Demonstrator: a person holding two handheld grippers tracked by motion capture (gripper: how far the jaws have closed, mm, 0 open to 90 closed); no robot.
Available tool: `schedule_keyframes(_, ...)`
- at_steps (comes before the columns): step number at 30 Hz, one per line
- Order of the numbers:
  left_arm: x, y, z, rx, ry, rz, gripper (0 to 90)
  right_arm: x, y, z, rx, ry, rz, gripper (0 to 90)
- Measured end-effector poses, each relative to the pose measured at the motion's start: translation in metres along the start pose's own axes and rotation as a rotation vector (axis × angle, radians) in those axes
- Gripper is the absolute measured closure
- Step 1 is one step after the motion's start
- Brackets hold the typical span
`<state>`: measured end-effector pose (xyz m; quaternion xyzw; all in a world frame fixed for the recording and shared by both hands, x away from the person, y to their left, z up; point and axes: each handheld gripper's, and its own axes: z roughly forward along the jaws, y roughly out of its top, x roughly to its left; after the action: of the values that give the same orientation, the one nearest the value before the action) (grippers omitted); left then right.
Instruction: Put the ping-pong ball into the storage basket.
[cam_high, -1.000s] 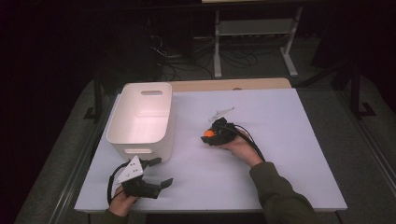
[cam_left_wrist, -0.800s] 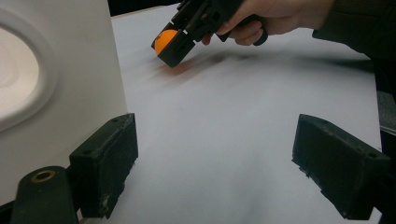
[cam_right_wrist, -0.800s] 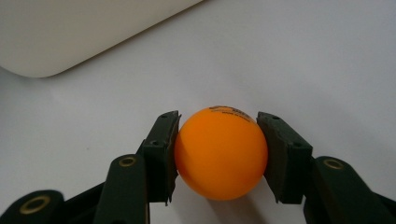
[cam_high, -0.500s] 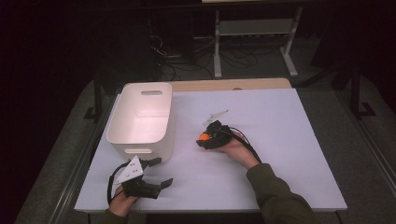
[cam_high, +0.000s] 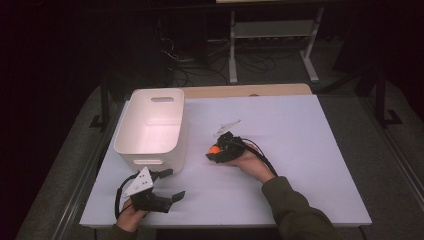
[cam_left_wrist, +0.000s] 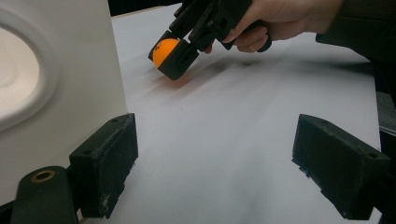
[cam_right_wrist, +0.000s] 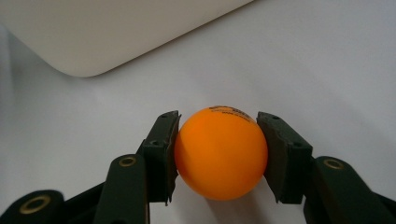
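My right gripper (cam_right_wrist: 218, 156) pinches the orange ping-pong ball (cam_right_wrist: 219, 158) across its widest part, just above the white table (cam_high: 310, 145) near the white bin (cam_high: 152, 127); it looks light, smooth and crushable, while my left gripper (cam_left_wrist: 229, 172) rests spread wide

The small print on the orange ball (cam_right_wrist: 219, 156) is too blurred to read.

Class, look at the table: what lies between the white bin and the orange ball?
Nothing: in the high view, bare white table separates the bin from the ball.
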<state>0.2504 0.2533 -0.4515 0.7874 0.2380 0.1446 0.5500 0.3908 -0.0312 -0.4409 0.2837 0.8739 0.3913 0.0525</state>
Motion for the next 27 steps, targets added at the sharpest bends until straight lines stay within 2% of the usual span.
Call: schedule_keyframes(27, 0.000, 0.000, 0.000, 0.000, 0.000, -0.002, 14.1, 0.024, 0.005, 0.005, -0.006, 0.076, -0.034, 49.8)
